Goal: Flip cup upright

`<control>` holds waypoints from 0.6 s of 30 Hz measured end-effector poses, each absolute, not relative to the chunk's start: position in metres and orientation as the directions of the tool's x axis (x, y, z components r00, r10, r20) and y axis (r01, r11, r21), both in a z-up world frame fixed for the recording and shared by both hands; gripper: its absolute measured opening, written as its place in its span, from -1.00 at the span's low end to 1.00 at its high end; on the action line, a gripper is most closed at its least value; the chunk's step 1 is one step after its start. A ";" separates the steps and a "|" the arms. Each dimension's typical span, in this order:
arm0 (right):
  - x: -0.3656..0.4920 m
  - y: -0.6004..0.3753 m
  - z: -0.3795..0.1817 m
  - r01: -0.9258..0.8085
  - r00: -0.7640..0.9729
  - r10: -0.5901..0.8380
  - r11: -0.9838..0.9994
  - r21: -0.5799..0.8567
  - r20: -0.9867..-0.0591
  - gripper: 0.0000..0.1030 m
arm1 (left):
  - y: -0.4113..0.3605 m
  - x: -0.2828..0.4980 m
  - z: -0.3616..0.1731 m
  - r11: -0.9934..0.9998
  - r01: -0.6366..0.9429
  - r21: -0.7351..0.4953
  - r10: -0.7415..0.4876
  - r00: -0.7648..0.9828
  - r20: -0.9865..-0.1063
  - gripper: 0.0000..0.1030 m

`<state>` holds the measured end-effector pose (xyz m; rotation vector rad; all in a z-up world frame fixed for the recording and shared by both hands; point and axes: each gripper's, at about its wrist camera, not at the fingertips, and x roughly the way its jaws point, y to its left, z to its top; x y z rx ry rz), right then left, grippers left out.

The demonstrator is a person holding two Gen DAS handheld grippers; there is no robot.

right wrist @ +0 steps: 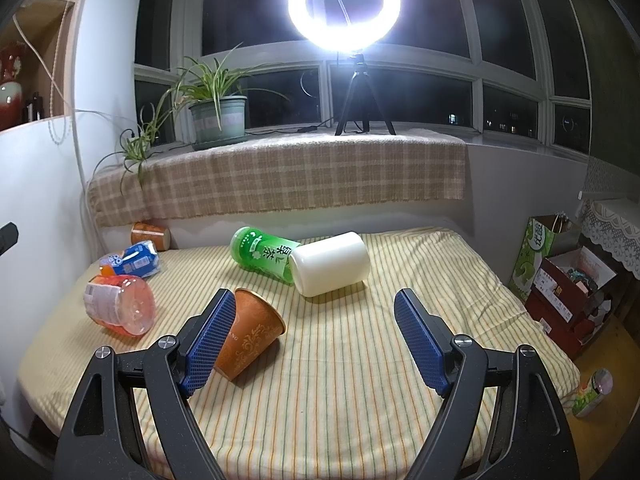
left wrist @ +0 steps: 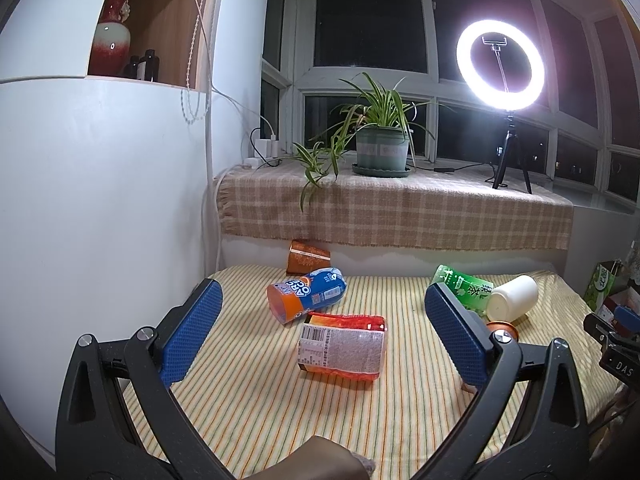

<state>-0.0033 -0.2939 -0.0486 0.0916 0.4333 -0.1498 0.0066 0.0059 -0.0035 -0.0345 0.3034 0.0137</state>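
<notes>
Several cups lie on their sides on the striped cloth. A brown paper cup point(right wrist: 250, 336) lies tipped beside my right gripper's left finger, mouth toward the far right. My right gripper point(right wrist: 316, 336) is open and empty just above the cloth. A white cup point(right wrist: 330, 263) and a green cup point(right wrist: 262, 253) lie together farther back. My left gripper point(left wrist: 320, 328) is open and empty, with a red-labelled clear cup point(left wrist: 344, 348) and a blue and orange cup point(left wrist: 306, 294) between its fingers' lines. A second brown cup point(left wrist: 306, 257) lies at the back wall.
A checked cloth covers the window ledge point(right wrist: 280, 168), which holds a potted plant point(right wrist: 218, 120) and a ring light on a tripod point(right wrist: 344, 12). A white cabinet point(left wrist: 100, 200) stands on the left. Boxes point(right wrist: 568, 292) sit on the floor to the right of the table.
</notes>
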 end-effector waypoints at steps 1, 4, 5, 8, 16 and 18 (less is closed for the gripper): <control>-0.003 -0.294 -0.049 0.164 0.896 -0.125 0.985 0.056 -0.425 0.58 | 0.007 0.008 -0.005 0.999 -0.021 -0.032 0.010 0.953 -0.302 1.00; 0.000 -0.293 -0.051 0.162 0.893 -0.123 0.985 0.053 -0.433 0.58 | 0.011 0.013 -0.011 0.999 -0.025 -0.029 0.015 0.948 -0.319 1.00; 0.001 -0.292 -0.051 0.160 0.892 -0.122 0.986 0.052 -0.435 0.58 | 0.013 0.015 -0.013 0.999 -0.026 -0.026 0.016 0.945 -0.328 1.00; 0.005 -0.291 -0.052 0.155 0.889 -0.118 0.987 0.047 -0.441 0.58 | 0.021 0.021 -0.017 0.999 -0.033 -0.017 0.025 0.936 -0.352 1.00; 0.022 -0.283 -0.050 0.100 0.892 -0.078 0.995 0.026 -0.446 0.58 | 0.043 0.040 -0.030 0.999 -0.036 -0.012 0.028 0.904 -0.426 1.00; 0.029 -0.278 -0.047 0.076 0.895 -0.064 0.997 0.009 -0.441 0.58 | 0.048 0.045 -0.032 0.999 -0.040 -0.011 0.031 0.899 -0.437 1.00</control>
